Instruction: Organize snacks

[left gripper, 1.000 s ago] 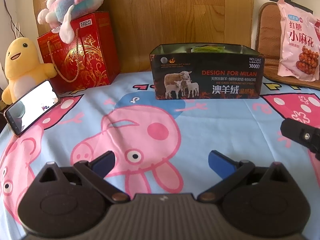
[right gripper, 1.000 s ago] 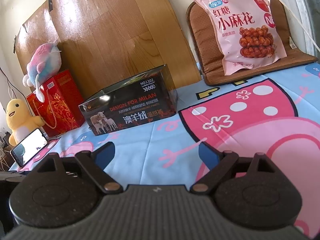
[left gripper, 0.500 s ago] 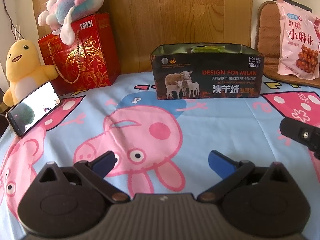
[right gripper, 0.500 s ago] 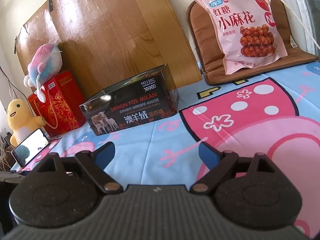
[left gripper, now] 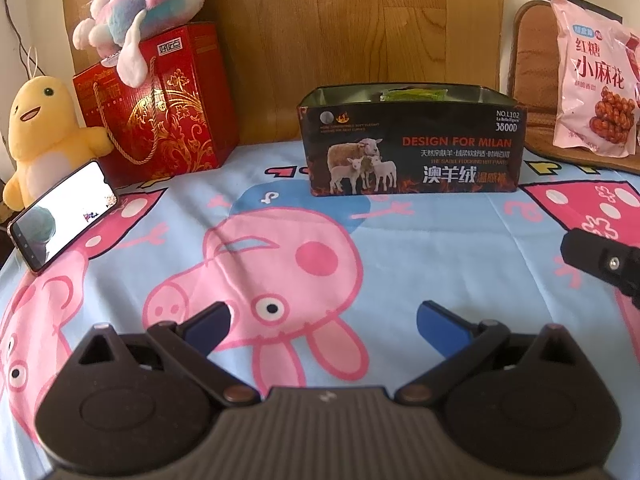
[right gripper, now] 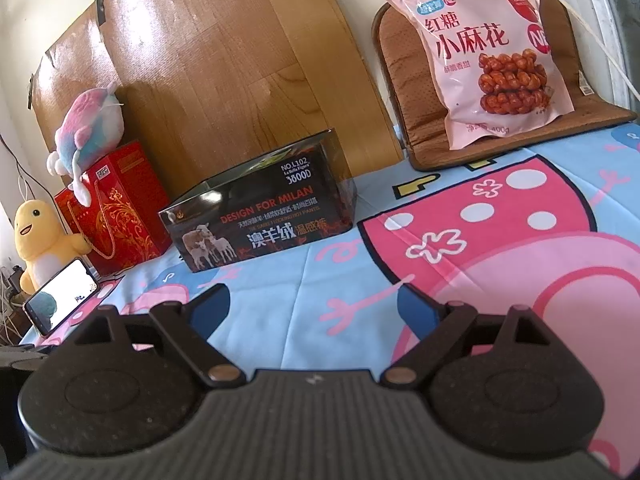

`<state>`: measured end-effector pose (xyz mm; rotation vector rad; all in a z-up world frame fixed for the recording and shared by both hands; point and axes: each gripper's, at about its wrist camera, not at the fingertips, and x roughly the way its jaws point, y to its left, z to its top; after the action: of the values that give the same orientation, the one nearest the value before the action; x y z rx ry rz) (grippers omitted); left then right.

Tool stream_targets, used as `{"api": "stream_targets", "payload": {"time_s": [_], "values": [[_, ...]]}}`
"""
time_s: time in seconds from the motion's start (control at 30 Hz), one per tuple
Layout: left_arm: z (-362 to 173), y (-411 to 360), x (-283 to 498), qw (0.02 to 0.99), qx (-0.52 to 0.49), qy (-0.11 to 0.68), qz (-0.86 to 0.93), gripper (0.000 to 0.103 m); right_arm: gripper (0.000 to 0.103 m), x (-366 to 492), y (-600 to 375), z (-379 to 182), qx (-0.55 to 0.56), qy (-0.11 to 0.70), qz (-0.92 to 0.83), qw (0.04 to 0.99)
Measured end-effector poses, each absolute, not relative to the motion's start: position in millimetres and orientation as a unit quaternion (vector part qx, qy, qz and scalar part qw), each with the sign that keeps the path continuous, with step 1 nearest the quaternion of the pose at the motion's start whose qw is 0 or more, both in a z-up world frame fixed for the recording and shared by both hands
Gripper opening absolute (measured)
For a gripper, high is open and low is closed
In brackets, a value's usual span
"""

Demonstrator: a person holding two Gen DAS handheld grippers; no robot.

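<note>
Your left gripper (left gripper: pixel 322 322) hangs low over the cartoon-pig sheet (left gripper: pixel 440 240) with its blue-tipped fingers (left gripper: pixel 210 326) spread wide apart and nothing between them. Straight ahead of it, well beyond the tips, stands the black tin box (left gripper: pixel 412 148) with the sheep picture, its top open; a green packet (left gripper: pixel 414 94) peeks above the rim inside. At the right edge of that view, level with your fingertips, a black part of your other tool pokes in.

Your right gripper (right gripper: pixel 314 306) is likewise spread, empty, and close above the sheet (right gripper: pixel 520 260). From here the tin box (right gripper: pixel 260 216) sits ahead and to the left of the fingers, turned at an angle. Ahead and to the right, further back, the pink snack bag (right gripper: pixel 480 52) leans upright on a brown seat cushion (right gripper: pixel 408 92), its lower edge resting on the cushion's flat part. Neither tool touches it.

Far to the left of both tools, a phone (left gripper: pixel 64 216) is propped at a tilt on the sheet in front of a yellow plush duck (left gripper: pixel 44 128). Just beside the duck stands a red gift bag (left gripper: pixel 160 112) with a pink-and-blue plush toy (left gripper: pixel 148 4) draped over its top. A wooden board (left gripper: pixel 360 32) rises behind the box.
</note>
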<state>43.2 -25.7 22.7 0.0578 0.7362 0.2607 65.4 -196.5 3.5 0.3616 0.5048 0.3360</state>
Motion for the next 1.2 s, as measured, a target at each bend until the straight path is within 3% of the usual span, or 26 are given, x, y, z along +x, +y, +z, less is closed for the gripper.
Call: {"api": "stream_targets", "payload": {"time_s": [1.2], "values": [[14.2, -27.2, 44.7, 0.93, 0.025, 0.348, 0.114, 0.103, 0.093, 64.5, -196.4, 4.8, 0.181, 0.245, 0.162, 0.939]]}}
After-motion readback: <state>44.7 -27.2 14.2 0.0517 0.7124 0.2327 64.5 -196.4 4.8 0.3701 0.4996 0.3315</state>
